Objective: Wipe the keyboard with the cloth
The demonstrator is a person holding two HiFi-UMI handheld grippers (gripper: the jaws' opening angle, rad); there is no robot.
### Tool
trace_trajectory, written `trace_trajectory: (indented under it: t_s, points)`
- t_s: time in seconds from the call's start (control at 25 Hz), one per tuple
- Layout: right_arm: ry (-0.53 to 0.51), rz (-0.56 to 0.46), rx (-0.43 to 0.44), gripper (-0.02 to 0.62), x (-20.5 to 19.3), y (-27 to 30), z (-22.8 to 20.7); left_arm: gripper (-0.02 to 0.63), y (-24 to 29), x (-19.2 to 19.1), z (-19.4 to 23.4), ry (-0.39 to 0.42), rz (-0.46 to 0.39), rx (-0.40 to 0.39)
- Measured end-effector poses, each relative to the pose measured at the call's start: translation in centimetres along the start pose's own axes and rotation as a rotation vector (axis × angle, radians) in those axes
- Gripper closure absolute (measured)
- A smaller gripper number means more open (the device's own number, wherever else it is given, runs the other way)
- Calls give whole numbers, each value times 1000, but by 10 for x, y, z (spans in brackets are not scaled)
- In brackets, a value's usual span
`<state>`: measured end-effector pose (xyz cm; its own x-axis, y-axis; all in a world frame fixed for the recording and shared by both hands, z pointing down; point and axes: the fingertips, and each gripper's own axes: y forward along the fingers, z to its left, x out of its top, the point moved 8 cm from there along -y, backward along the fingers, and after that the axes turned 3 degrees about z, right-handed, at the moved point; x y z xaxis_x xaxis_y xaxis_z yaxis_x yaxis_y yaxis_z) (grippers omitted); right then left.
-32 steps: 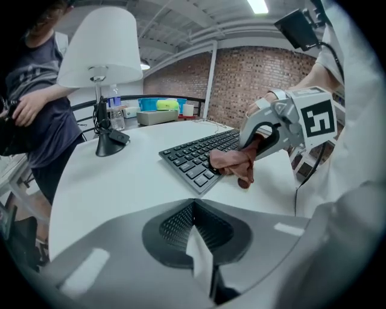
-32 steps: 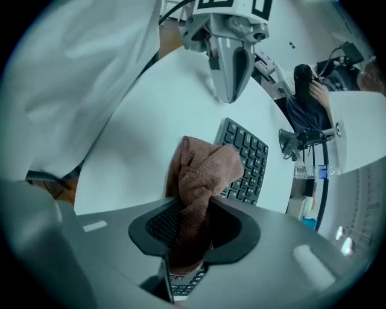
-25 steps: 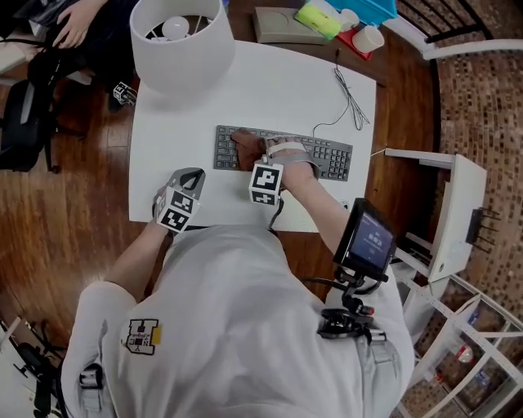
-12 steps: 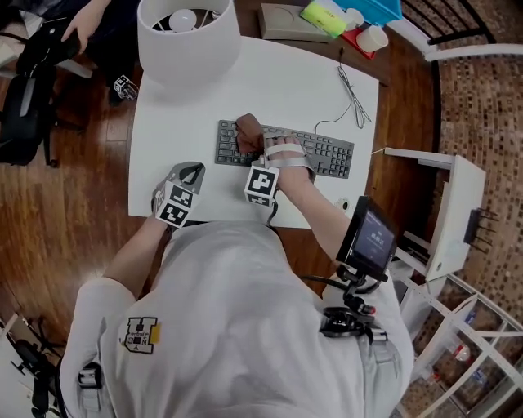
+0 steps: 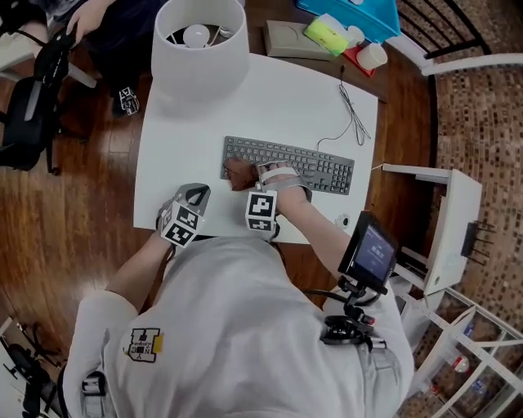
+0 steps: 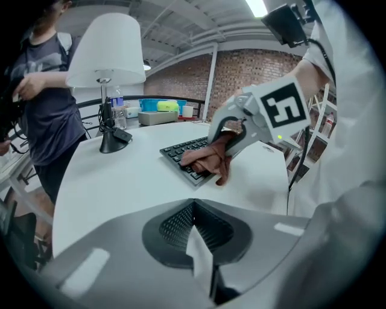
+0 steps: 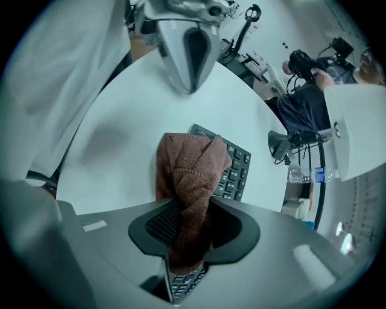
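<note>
A dark grey keyboard (image 5: 315,167) lies across the white table (image 5: 278,98). My right gripper (image 5: 248,179) is shut on a bunched brown cloth (image 5: 237,174) and presses it on the keyboard's left end, at the near edge. In the right gripper view the cloth (image 7: 190,166) stands between the jaws, over the keys (image 7: 236,170). My left gripper (image 5: 195,194) hangs shut and holds nothing over the table's near left corner, apart from the keyboard. The left gripper view shows the keyboard (image 6: 178,151), the cloth (image 6: 208,160) and the right gripper (image 6: 224,143) ahead.
A white lamp (image 5: 201,47) stands at the table's far left. The keyboard's cable (image 5: 351,102) runs to the far right edge. A small round thing (image 5: 341,220) lies near the front right corner. A person (image 5: 90,20) sits beyond the far left. White shelving (image 5: 449,220) stands at the right.
The right gripper has dragged the cloth over the keyboard's left end, first to the far edge, then back to the near edge. The left gripper has kept its place.
</note>
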<state>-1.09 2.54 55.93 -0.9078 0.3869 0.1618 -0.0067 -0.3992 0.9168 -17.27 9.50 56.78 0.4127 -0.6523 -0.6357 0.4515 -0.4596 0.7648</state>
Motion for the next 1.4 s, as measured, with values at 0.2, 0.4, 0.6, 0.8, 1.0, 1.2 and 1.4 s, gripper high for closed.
trace_trajectory:
  t_s: [0.2,0.4,0.6,0.8,1.0,1.2,1.4]
  points:
    - [76,92,-135,479,-8,29,-73,606,-4,-2,4,-27,-2,16]
    - [83,120,-164,479,-4,28,-75,606,-5,-1,8,-32,-9,18]
    - [-42,58,-127,478,18,0,-12,606,-2,-2,7,-18,-18,3]
    - [-65,-34,-15,479,35,-17,26,606,-2,-6,1,-20,-15,-8]
    - [-3,-17,-31,477,31,5,-21,606,-2,-7,6,-42,-18,7]
    - [80,36,-124,478,19,28,-81,606,-9,-10,13,-78,-24,41]
    - [117,69,-202,479,25,31,-99,606,-14,-8,20,-92,-31,54]
